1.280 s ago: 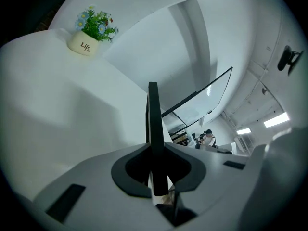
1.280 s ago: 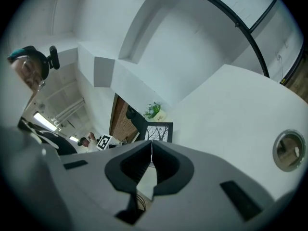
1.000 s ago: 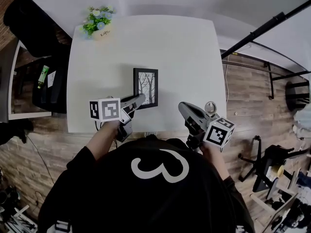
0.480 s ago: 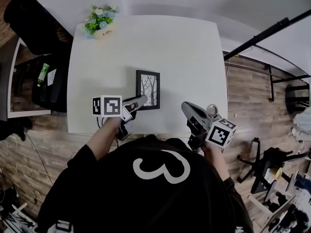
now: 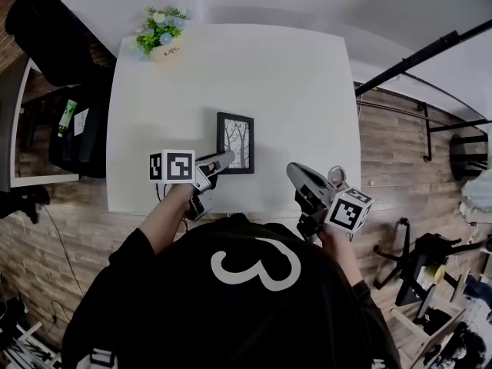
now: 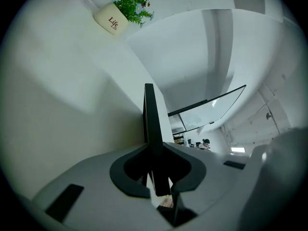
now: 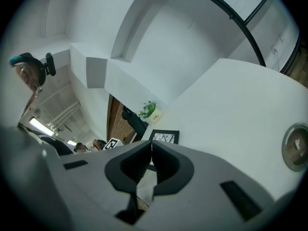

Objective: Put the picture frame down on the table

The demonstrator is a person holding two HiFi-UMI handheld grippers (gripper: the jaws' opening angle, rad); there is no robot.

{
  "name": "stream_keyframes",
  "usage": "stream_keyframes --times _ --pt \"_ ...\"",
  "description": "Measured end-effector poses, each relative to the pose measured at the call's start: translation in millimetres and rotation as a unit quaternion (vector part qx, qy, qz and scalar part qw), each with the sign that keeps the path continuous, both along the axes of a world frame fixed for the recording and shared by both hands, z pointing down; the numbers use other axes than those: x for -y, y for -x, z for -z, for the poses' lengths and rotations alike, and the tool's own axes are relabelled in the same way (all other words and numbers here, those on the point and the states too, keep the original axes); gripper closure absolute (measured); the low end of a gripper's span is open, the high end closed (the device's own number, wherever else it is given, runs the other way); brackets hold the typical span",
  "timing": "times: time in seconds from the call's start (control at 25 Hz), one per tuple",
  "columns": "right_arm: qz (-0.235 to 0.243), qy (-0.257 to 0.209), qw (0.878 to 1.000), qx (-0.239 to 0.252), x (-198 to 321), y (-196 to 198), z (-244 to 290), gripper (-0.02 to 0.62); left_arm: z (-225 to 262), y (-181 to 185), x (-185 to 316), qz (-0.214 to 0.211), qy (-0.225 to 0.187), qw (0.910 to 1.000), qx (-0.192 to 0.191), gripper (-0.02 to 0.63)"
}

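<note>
Now left gripper [image 5: 223,157] pinching picture frame [image 5: 236,143] edge above table [image 5: 292,75]; right gripper [image 5: 293,170] pressed together, empty. Next, likely: lower flat, then release.

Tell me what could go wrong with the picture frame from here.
The left gripper pinches the picture frame only at its near edge, so it could pivot or slip in the jaws. Whether it rests on the table yet is unclear; opening early might drop it. The right gripper is shut and apart, so nothing else steadies it.
</note>
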State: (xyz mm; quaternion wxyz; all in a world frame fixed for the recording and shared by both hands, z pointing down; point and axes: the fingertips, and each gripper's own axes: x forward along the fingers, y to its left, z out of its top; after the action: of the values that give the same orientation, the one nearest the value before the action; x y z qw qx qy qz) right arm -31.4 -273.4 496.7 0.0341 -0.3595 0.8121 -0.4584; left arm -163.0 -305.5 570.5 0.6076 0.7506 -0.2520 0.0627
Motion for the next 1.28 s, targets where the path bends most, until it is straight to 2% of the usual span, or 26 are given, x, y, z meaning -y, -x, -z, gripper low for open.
stream_keyframes --times 0.4,0.56,0.88,1.0,1.28 --pt "0.004 0.009 1.0 0.001 2 3 -3 0.572 -9 6 0 -0.01 -0.04 0.9972 0.063 0.541" --pt "0.001 0.011 1.0 0.008 3 6 -7 0.572 -9 4 0 -0.022 -0.044 0.9969 0.062 0.486" --pt "0.001 0.012 1.0 0.026 3 7 -7 0.572 -15 3 -2 -0.044 -0.07 0.9897 0.117 0.401" --pt "0.007 0.012 1.0 0.027 4 8 -6 0.572 -16 1 -4 -0.051 -0.071 0.9885 0.123 0.357" --pt "0.021 0.016 0.999 0.033 7 16 -9 0.572 -21 16 1 -0.036 -0.084 0.9823 0.163 0.325"
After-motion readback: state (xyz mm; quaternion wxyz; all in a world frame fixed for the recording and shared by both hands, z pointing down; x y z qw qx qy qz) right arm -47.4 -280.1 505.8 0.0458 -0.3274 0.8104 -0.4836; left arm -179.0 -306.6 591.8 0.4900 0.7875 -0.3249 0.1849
